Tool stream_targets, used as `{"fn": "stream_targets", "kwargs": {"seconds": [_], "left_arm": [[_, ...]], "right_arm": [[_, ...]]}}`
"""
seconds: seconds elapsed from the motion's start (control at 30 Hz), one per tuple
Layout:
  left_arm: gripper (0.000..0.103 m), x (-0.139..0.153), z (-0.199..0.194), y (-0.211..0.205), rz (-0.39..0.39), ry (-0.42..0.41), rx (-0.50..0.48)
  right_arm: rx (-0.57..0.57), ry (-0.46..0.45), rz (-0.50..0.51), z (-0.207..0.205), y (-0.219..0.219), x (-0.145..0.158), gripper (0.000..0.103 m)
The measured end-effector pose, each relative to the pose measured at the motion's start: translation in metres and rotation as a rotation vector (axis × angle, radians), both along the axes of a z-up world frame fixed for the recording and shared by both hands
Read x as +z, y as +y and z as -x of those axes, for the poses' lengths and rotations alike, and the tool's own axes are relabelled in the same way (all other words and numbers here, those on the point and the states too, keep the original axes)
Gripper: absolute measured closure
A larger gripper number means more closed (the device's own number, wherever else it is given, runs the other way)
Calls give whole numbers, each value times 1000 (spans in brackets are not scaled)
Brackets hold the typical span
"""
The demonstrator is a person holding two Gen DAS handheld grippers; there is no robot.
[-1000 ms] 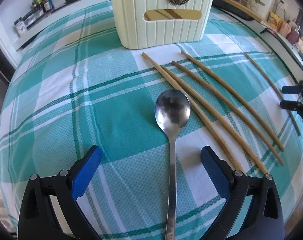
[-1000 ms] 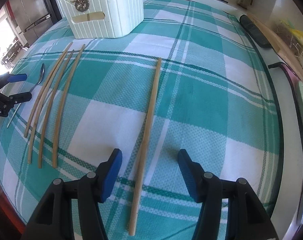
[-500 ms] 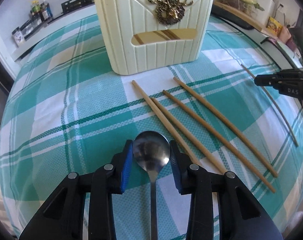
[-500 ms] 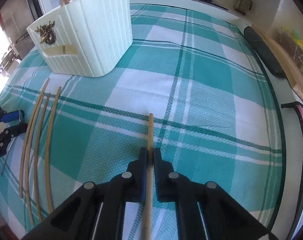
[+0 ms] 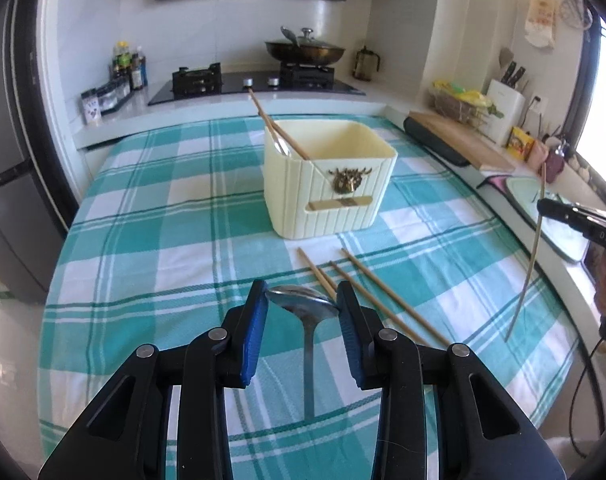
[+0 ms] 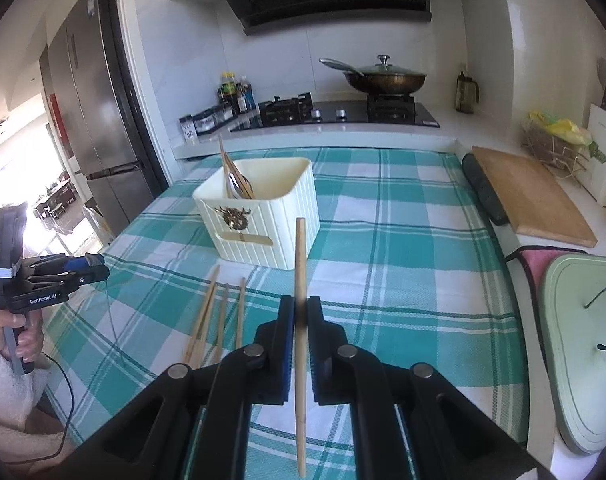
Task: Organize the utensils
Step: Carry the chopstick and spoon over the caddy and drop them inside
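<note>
My left gripper (image 5: 302, 300) is shut on the bowl of a metal spoon (image 5: 307, 322), lifted above the checked tablecloth, its handle hanging down toward me. My right gripper (image 6: 300, 316) is shut on a long wooden chopstick (image 6: 300, 264), also lifted; the same chopstick (image 5: 531, 256) shows at the right of the left wrist view. A cream ribbed utensil holder (image 5: 329, 178) (image 6: 263, 216) stands ahead of both, with chopsticks and a spoon leaning inside. Three chopsticks (image 5: 367, 288) (image 6: 219, 312) lie on the cloth in front of it.
The table (image 5: 163, 220) with a teal and white cloth ends at a counter with a gas hob (image 5: 255, 80) and a lidded wok (image 6: 383, 76). A wooden cutting board (image 6: 531, 196) and a green tray (image 6: 583, 344) lie to the right. A fridge (image 6: 95, 120) stands left.
Both grippers closed, the left on the spoon's bowl and the right on the single chopstick, then rose off the cloth and tilted up so the kitchen behind came into view.
</note>
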State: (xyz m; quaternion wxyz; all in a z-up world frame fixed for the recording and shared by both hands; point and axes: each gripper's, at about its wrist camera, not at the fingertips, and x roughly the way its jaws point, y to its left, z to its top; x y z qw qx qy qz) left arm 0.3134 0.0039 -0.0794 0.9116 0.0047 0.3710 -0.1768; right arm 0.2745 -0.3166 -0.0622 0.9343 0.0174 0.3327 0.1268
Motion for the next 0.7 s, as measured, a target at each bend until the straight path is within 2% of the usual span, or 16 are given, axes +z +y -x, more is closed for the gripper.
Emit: {"fn": "stream_targets", "kwargs": {"seconds": [0.17,0.37,0.57,0.7], "left_arm": [[68,16,11,9,30,-37,12],[69,25,16,13,39,-37,4],[69,30,9,16,40,-12,-1],[69,48,0,19,70,-20,-6]], "right_arm": [[-8,-63,-8,19,4,18,96],[15,-123,-24,23,14,31,96],[38,-54,-2,3,23,25,96],[60,2,-10,-15,26,32,96]]}}
